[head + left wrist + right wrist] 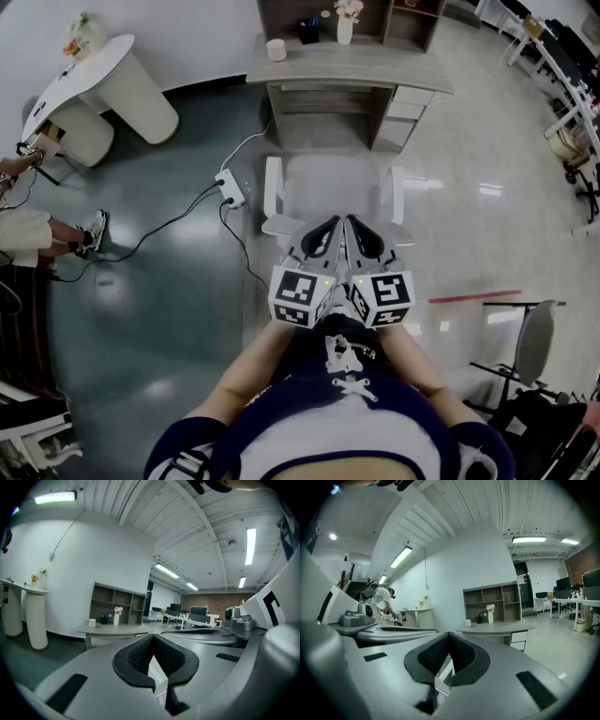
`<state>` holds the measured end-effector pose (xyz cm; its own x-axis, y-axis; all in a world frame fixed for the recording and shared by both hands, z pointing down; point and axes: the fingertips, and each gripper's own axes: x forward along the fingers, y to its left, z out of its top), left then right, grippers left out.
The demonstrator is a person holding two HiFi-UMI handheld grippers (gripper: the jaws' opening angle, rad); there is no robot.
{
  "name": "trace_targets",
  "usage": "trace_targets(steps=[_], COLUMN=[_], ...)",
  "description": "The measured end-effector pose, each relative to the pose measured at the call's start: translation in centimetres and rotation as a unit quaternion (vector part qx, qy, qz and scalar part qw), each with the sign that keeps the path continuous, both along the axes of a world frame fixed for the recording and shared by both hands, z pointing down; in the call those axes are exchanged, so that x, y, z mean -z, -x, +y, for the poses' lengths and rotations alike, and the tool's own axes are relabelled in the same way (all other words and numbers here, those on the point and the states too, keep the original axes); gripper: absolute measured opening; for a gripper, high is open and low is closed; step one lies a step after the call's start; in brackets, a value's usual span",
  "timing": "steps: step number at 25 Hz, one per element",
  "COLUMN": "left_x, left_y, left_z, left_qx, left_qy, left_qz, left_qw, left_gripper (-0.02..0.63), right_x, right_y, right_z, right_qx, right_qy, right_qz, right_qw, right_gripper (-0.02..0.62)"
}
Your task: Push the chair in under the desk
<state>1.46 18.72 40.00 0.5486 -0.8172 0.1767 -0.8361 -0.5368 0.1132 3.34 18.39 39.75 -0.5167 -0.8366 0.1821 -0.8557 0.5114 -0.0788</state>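
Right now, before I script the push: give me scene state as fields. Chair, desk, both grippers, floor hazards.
chair: white armchair, facing the desk's knee gap, seat not yet under it
desk: grey desk, drawers on its right side
left gripper: jaws together, nothing between them, above the chair's backrest
right gripper: jaws together, nothing between them, beside the left gripper
contact: cannot tell whether either gripper touches the backrest
floor: power strip with cables, left of the chair
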Motion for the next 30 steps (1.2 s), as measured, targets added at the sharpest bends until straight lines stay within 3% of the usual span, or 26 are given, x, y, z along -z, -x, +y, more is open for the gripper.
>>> trace_targets(steps=[10, 16, 22, 24, 26, 30], left_x=[-1.5, -4.7, -9.3, -10.9, -12.3, -15.7], left_y=[0.6, 1.5, 3.7, 4.3, 4.7, 5.3], left_z=[-0.7, -0.7, -0.2, 0.0, 0.2, 0.7], left_qx=[-0.004, -0.039, -0.077, -0.09, -0.115, -0.174], left_qy=[0.018, 0.031, 0.08, 0.092, 0.096, 0.095], left_qz=[-0.011, -0.1, -0.166, -0.194, -0.24, -0.36], left_qw=[0.9998, 0.9937, 0.98, 0.9725, 0.959, 0.9118], left_gripper=[0.008, 0.009, 0.009, 0.011, 0.042, 0.1], right_x=[-1.4, -6.2, -11.2, -12.6, -14.1, -17.1], right_y=[0.7, -0.4, -2.1, -2.7, -3.1, -3.7], right_z=[-0.7, -0.8, 0.2, 0.7, 1.2, 2.0], right_qx=[0.023, 0.032, 0.063, 0.078, 0.1, 0.144], right_qy=[0.006, 0.04, 0.104, 0.109, 0.109, 0.114], right_qz=[0.013, 0.134, 0.197, 0.237, 0.286, 0.366], right_qw=[1.0, 0.99, 0.973, 0.962, 0.947, 0.912], right_gripper=[0.009, 0.011, 0.011, 0.012, 0.012, 0.012])
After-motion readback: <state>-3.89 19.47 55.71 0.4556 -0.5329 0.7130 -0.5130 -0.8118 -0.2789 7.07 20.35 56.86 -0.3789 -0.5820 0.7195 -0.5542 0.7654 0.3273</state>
